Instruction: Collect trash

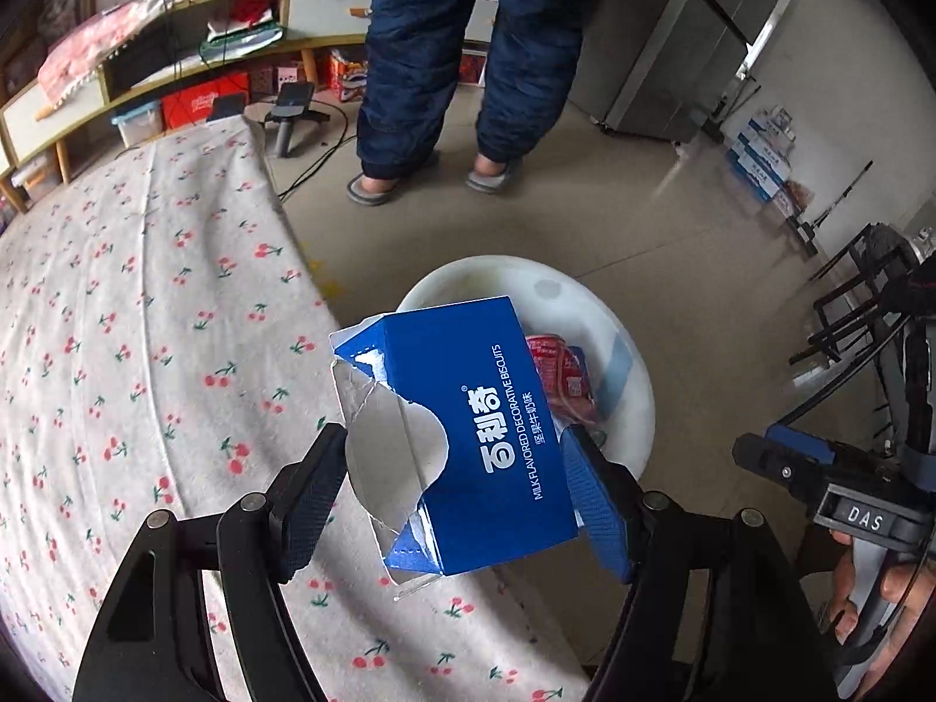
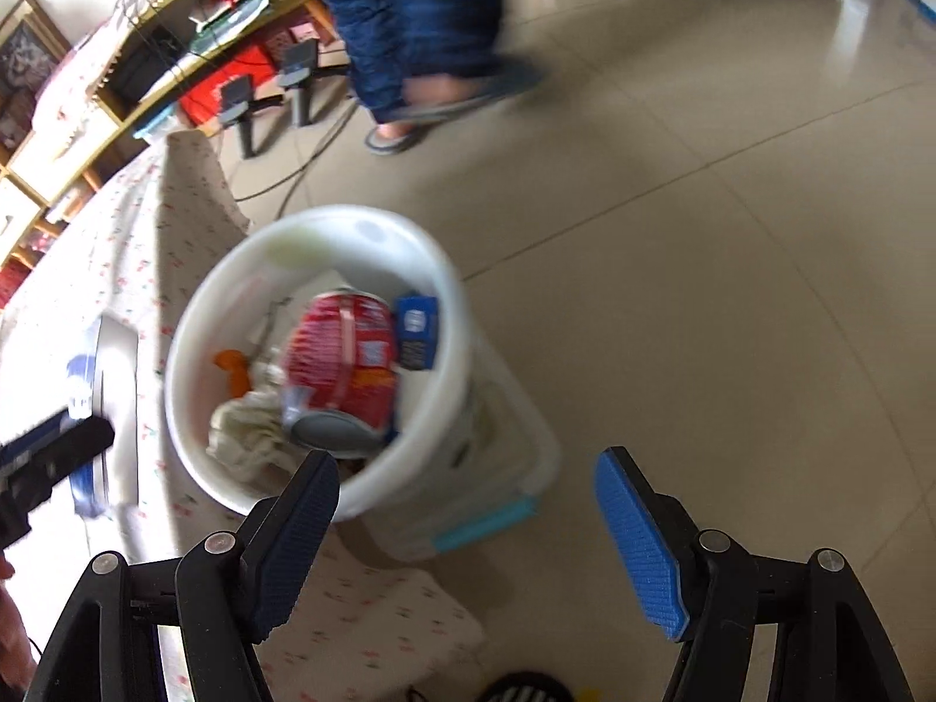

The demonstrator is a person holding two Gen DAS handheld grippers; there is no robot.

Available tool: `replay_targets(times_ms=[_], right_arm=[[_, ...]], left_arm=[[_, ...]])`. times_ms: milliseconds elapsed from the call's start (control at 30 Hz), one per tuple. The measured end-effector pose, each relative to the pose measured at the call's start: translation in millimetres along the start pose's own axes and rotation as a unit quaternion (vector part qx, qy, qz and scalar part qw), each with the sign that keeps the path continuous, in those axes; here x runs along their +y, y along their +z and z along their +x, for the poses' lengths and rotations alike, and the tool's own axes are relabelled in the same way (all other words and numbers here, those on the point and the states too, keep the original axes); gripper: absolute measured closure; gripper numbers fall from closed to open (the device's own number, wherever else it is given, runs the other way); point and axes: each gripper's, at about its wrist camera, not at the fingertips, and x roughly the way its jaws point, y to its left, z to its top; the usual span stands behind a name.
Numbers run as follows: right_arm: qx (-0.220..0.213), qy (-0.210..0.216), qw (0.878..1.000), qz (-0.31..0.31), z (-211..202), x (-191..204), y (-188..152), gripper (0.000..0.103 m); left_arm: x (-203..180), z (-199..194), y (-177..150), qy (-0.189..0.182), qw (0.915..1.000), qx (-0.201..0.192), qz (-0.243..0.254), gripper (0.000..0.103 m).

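Observation:
My left gripper [image 1: 456, 494] is shut on a torn blue biscuit box [image 1: 468, 427], held in the air over the table's edge, just short of a white trash bin [image 1: 629, 386] on the floor. The bin [image 2: 462, 316] holds a red snack bag [image 2: 345, 362], a small blue pack [image 2: 416, 330], orange peel and crumpled tissue. My right gripper [image 2: 468, 532] is open and empty, above the bin's near side. The box [image 2: 105, 386] and left gripper show blurred at the left of the right wrist view.
The table with a cherry-print cloth [image 1: 146, 351] lies left of the bin. A person in blue trousers [image 1: 462, 58] stands on the tiled floor beyond. Shelves [image 1: 175, 58] line the far wall; a black stand [image 1: 866, 292] and a fridge are at right.

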Motion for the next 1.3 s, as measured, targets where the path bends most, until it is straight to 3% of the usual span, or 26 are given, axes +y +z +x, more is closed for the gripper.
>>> replay_targets(times_ms=[100,167,267,667,900,1300], right_arm=[[-0.004,0.000,1.000,0.014,-5.0,-11.2,-1.3,0.026],[-0.008,0.002,1.000,0.020,-7.7,-15.9,-2.1,0.026],[-0.013,0.004,1.000,0.024,-9.3,-15.5,-0.7,0.026],[-0.010,0.000,1.000,-0.002,-6.5,6.3,-4.0,0.025],[-0.018,0.013,0.999,-0.030,-9.4,48.6,-18.0,0.023],[-0.031,0.048,0.993,-0.108,-13.7,160.6,-67.5,0.017]], left_arm=[[-4.9,5.7,8.6,-0.011,0.9998,-0.018,0.000,0.023],[-6.0,7.9,12.8,-0.025,0.9994,-0.024,0.002,0.014],[-0.7,9.1,12.8,-0.015,0.9996,-0.023,0.005,0.005],[44.0,-29.7,-23.9,0.023,0.9994,-0.024,-0.002,0.000],[90.8,-70.3,-58.6,0.049,0.9980,-0.029,-0.026,0.000],[162.4,-126.0,-117.6,0.112,0.9896,-0.022,-0.087,0.000]])
